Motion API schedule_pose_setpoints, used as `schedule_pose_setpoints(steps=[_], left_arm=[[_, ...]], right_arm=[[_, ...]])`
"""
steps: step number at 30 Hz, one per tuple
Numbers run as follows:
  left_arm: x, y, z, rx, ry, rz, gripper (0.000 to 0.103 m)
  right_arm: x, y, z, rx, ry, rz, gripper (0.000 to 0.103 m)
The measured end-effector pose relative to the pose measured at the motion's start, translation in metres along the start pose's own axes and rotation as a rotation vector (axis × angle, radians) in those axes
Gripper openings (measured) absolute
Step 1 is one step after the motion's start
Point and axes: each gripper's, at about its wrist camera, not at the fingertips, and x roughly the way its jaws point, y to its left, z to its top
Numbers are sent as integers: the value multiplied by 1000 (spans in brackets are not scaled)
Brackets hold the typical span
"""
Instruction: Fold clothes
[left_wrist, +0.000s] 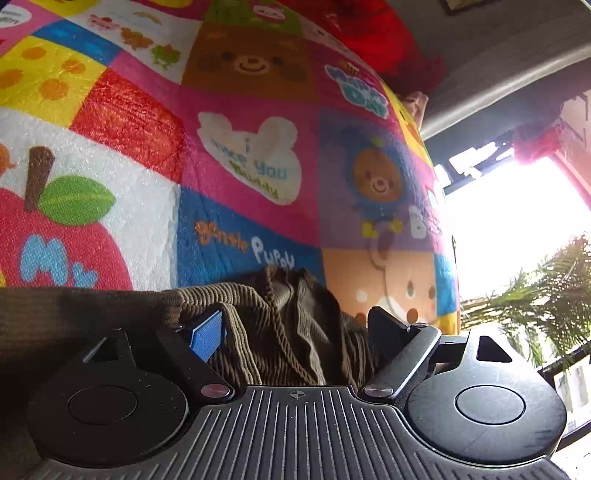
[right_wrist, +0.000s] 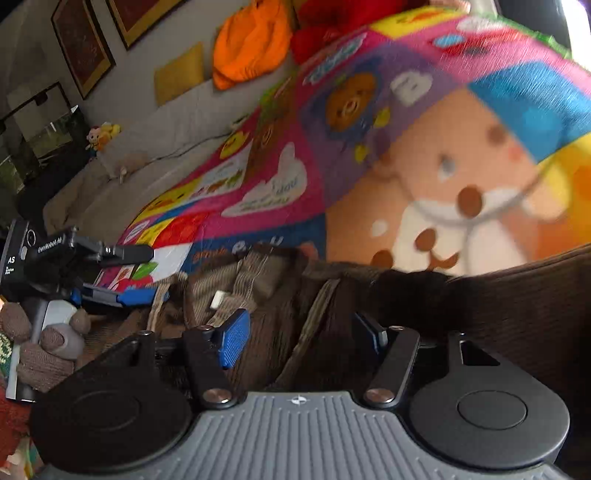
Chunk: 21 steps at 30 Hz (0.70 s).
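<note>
A brown corduroy garment (left_wrist: 291, 325) lies bunched on a colourful patchwork blanket (left_wrist: 240, 155). My left gripper (left_wrist: 295, 328) is open, its blue-padded fingers (left_wrist: 207, 334) spread around a raised fold of the corduroy. In the right wrist view the same garment (right_wrist: 280, 325) shows a waistband and a white label. My right gripper (right_wrist: 301, 332) is open with corduroy between its fingers (right_wrist: 234, 338). The left gripper (right_wrist: 122, 273) appears at the left of that view, over the garment's far edge.
The blanket (right_wrist: 369, 155) covers a bed or sofa. Orange (right_wrist: 251, 40) and red (right_wrist: 332, 26) cushions lie at the back. A gloved hand (right_wrist: 48, 347) holds the left gripper. A bright window and a palm plant (left_wrist: 546, 295) are at the right.
</note>
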Motion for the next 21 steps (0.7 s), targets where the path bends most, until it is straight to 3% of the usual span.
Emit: schedule_pose_setpoints(steps=[2,4,6,8,10,12,16,21], left_arm=[[1,4,9,-1,-24,8,88],[-1,9,19,-5,-51,27,88],[-4,14,29,-20,-79,33,87],[-11,17,36,-21,-119,36,87],[-15,17,44,-4,-166,47,87],[-19,18,52,12,-206,64,88],[-6,22,63,31,-186,172,88],[-12,11,57,103,-153,210,90]], right_arm=[[25,-1,0,35,66,49,64],[34,3,9,32,59,85,64],[38,4,21,79,26,146,64],[33,6,38,100,-65,191,64],[29,12,49,0,-170,148,63],[34,14,50,-113,-221,40,56],[55,-9,47,-104,-162,-126,56],[30,-18,37,-71,-174,-119,55]])
